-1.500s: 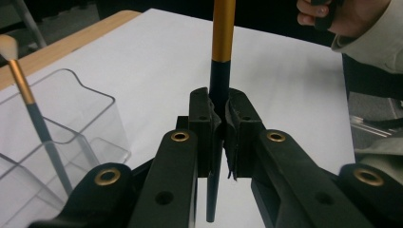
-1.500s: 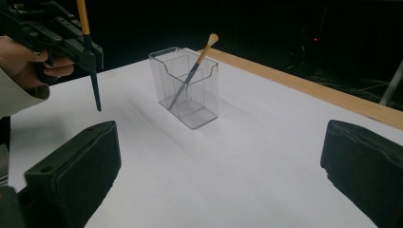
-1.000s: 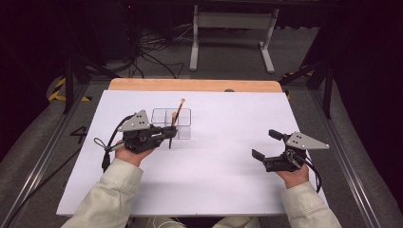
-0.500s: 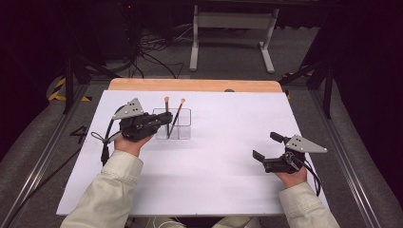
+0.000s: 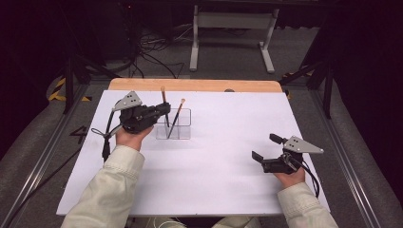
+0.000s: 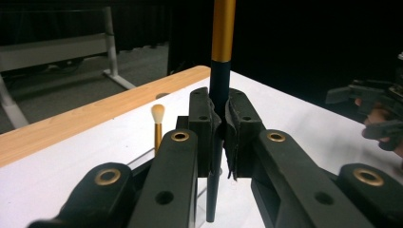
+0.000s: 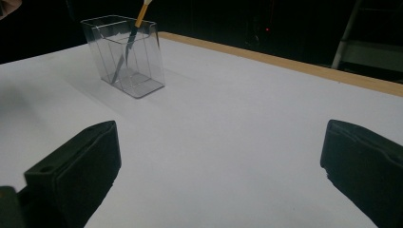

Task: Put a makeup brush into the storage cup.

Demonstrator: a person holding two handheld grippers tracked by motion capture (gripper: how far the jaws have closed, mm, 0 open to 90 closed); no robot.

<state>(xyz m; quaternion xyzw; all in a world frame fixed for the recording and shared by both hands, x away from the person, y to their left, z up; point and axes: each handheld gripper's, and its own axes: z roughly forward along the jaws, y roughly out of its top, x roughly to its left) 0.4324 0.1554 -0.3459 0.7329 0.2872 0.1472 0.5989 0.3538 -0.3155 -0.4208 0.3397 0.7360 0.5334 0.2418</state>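
Jaws first, high view: left gripper point(image 5: 164, 108) is clamped on a dark-handled brush point(image 5: 164, 105), held upright w/ bristles up, just above the left part of the clear holder point(image 5: 174, 124). A 2nd brush point(image 5: 176, 118) leans inside the holder, bristle end up and to the right. Right gripper point(image 5: 264, 148) sits well apart, near the right side of the white table point(image 5: 214, 180), jaws spread wide, nothing btwn them.

Left gripper view: both pads pinch the brush's dark handle point(image 6: 217, 95) below the gold ferrule; handle tip hangs free below the pads. Other brush point(image 6: 158, 123) stands beyond, bristles up. Holder's rim is hard to make out here, so can't tell if the tip is inside the walls yet.

Right gripper view: jaws far apart over bare table; holder point(image 7: 124, 54) sits well ahead at upper left w/ one brush point(image 7: 139, 19) leaning in it.

Step, as I read it: placing the held brush into the holder, insertion not finished. Next move prob. calls for keeping the handle near vertical, lining the tip inside the rim, lowering, then letting go w/o knocking the leaning brush or the light holder.
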